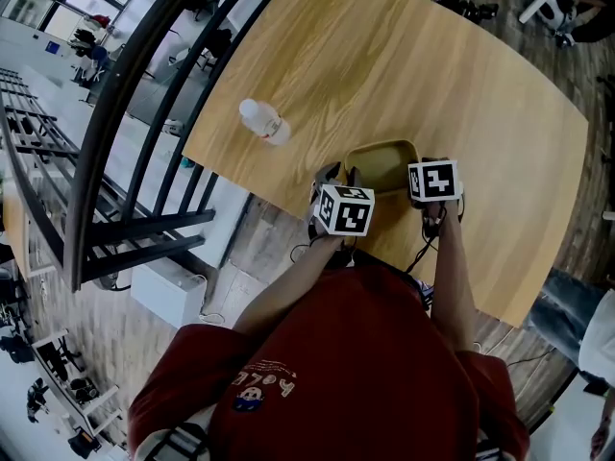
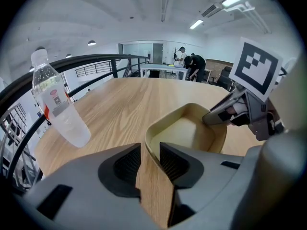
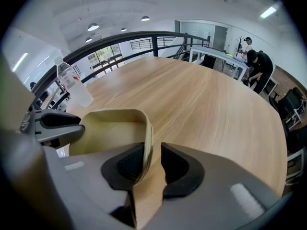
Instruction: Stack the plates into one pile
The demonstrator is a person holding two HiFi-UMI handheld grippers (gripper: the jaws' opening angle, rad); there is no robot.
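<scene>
left gripper (image 2: 149, 159): jaws apart, rim of plates (image 1: 382, 161) between, unclamped | right gripper (image 3: 152, 164): likewise, rim leaning on one pad | risk: pad snagging rim on withdrawal, dragging plates off near edge of table (image 1: 461, 84)

No word can be read for certain. The label (image 2: 56, 99) on the bottle (image 2: 64, 121), ahead and left of the left gripper (image 2: 150, 152), shows a square code and a red patch, but its print is too small. Pale letters on the person's red shirt (image 1: 264, 387) are blurred. The marker cubes (image 1: 346, 209) bear only black-and-white squares.
</scene>
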